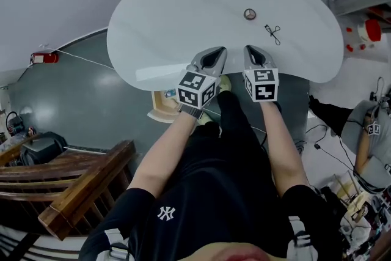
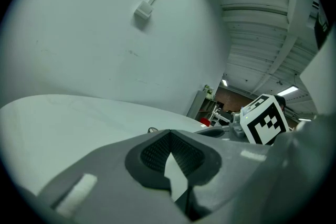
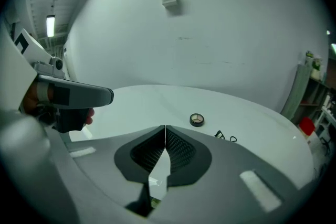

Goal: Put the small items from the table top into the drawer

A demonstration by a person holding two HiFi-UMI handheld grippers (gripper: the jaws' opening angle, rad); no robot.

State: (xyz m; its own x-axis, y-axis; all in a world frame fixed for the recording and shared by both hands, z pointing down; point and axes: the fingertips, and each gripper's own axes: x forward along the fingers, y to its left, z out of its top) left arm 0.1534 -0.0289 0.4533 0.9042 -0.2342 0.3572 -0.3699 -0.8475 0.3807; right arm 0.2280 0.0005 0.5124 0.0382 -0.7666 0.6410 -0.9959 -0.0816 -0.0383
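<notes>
On the white oval table [image 1: 183, 15] lie a small round compact [image 1: 249, 14] [image 3: 197, 119] and, just right of it, a thin black wire-like item [image 1: 272, 33] [image 3: 226, 137]. Both grippers hover side by side over the table's near edge, well short of the two items. My left gripper [image 1: 214, 53] [image 2: 169, 132] is shut with nothing in it. My right gripper [image 1: 255, 49] [image 3: 165, 127] is also shut and empty. Below the table edge, left of my left gripper, a wooden drawer [image 1: 162, 108] stands open. Its inside is mostly hidden.
A dark wooden railing [image 1: 79, 183] sits at the lower left and a red object [image 1: 44, 58] on the floor at the left. Red and white items [image 1: 368, 30] lie past the table's right end. Another person [image 1: 366, 131] and cables [image 1: 330, 156] are at the right.
</notes>
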